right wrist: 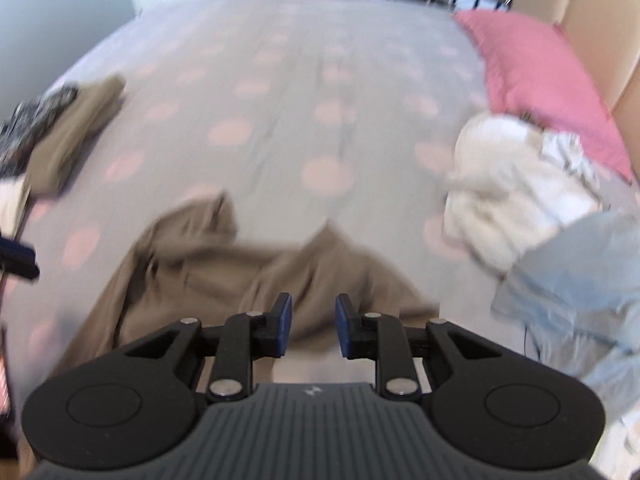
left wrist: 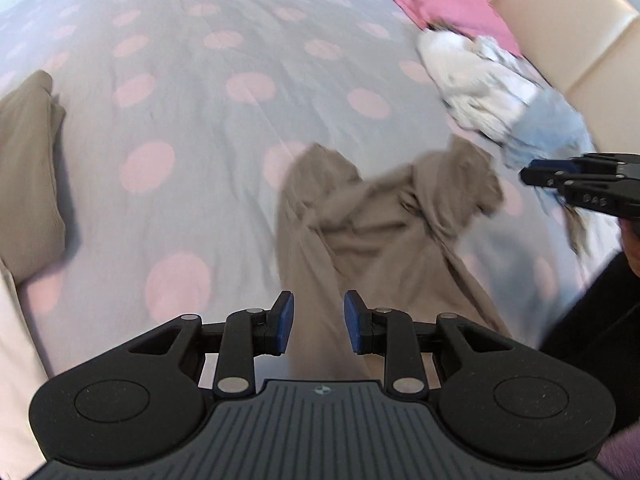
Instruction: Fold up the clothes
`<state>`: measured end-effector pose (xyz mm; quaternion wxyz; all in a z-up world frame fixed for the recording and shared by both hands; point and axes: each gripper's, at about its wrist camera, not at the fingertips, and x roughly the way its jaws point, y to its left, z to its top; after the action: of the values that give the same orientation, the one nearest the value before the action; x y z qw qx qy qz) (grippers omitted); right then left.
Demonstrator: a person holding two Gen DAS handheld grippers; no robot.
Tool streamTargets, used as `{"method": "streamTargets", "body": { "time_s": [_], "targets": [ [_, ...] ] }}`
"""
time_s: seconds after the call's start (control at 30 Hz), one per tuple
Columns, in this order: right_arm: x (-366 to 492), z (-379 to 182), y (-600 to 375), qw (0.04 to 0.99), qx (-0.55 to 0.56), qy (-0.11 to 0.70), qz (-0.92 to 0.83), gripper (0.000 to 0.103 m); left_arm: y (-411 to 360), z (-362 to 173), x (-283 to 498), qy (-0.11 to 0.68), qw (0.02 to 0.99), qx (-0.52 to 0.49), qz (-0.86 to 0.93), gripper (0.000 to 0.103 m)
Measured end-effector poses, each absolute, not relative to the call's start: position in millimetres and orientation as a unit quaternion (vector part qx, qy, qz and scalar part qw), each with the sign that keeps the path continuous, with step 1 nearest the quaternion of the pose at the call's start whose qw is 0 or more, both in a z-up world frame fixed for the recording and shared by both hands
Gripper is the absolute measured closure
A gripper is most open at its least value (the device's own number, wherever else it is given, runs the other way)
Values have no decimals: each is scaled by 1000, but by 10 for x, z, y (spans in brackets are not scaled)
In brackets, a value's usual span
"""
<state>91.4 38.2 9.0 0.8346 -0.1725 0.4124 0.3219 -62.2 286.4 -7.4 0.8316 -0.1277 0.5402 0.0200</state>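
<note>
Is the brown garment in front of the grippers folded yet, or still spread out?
Neither: the brown garment lies crumpled and unfolded on the dotted bedspread, with bunched ridges and uneven edges.

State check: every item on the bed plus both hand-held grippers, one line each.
Left hand-held gripper: open, nothing between the pads.
Right hand-held gripper: open, empty.
Tan garment: spread out, crumpled, not folded.
Folded tan item: folded, at the bed's left edge.
White clothes pile: heaped, unfolded.
Light blue garment: rumpled, unfolded.
Pink pillow: lying against the headboard.
</note>
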Motion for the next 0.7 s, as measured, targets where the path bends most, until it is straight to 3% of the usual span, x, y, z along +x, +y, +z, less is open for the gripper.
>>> {"method": "streamTargets", "body": {
  "time_s": [0.37, 0.5, 0.7],
  "targets": [
    [1515, -334, 574, 833, -125, 458, 285, 72, 3083, -368, 28, 509, 855, -86, 54, 79],
    [1675, -392, 531, 837, -106, 460, 276, 59, 3195, -553, 350, 500, 856, -119, 50, 79],
    [1866, -582, 524, 816, -74, 497, 284, 53, 3022, -948, 811, 531, 837, -131, 10, 76]
  ]
}}
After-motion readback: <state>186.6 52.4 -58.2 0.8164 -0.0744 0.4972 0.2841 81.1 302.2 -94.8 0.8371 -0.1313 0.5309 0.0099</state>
